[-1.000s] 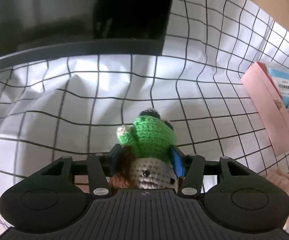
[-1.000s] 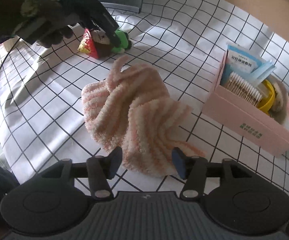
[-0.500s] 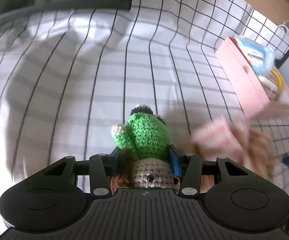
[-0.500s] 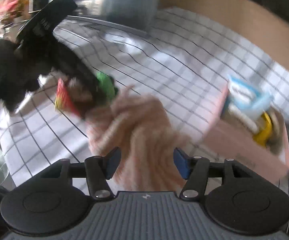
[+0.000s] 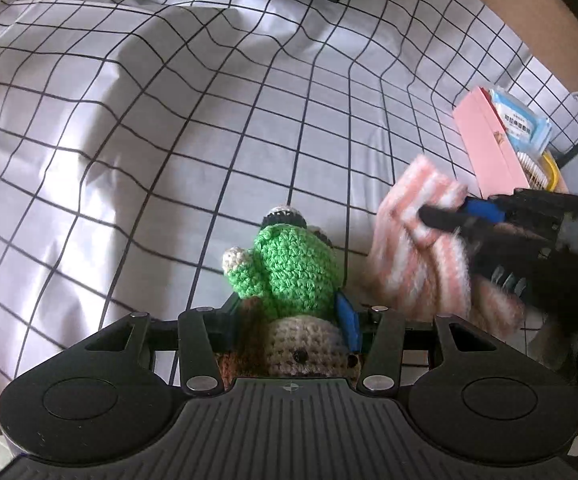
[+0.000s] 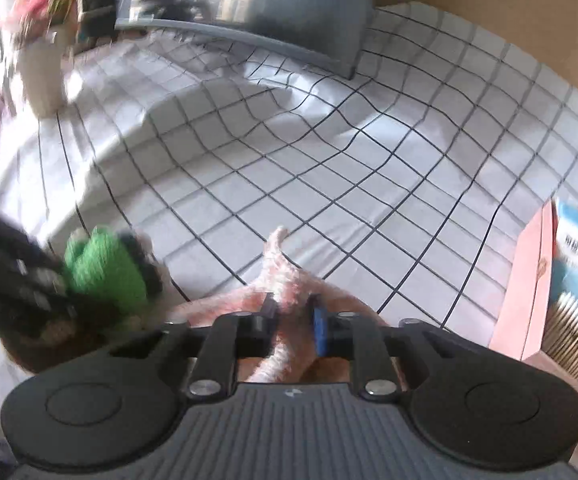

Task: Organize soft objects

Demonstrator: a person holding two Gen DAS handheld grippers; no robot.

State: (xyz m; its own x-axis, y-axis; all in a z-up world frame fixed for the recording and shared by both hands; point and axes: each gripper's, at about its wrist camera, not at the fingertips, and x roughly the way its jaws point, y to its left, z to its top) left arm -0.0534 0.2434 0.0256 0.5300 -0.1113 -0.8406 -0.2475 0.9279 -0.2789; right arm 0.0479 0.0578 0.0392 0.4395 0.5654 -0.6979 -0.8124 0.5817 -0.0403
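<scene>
Left wrist view, item one: your left gripper (image 5: 289, 312), jaws about halfway apart and pressed on the sides of a crocheted doll (image 5: 289, 272). The doll has a green body, a cream paw, and a beige head with a black bead eye that lies nearest the camera; a brown part shows below the head. It is carried over the grid tablecloth (image 5: 169, 140), white with black lines and creased into ridges.

Item two: striped pink-and-white fuzzy cloth (image 5: 421, 256), just to the right of the doll in this view, bunched and lifted at its upper corner. Your right gripper (image 5: 445, 216) reaches in from the right edge and pinches that corner.

Item three: pink box (image 5: 489, 148), far right on the tablecloth, well apart from the doll. A blue-and-white packet (image 5: 523, 124) stands in it, and something yellow shows at its near end.

Right wrist view, item four: your right gripper (image 6: 293, 320) has its jaws nearly together, with a thin fold of the fuzzy cloth (image 6: 285, 280) clamped between the pads; a twisted tip of the cloth sticks up beyond them. The doll (image 6: 105, 268) shows blurred at lower left, held in your left gripper (image 6: 49, 280). The pink box (image 6: 525, 288) sits at the right edge. The far background is too blurred to read.
</scene>
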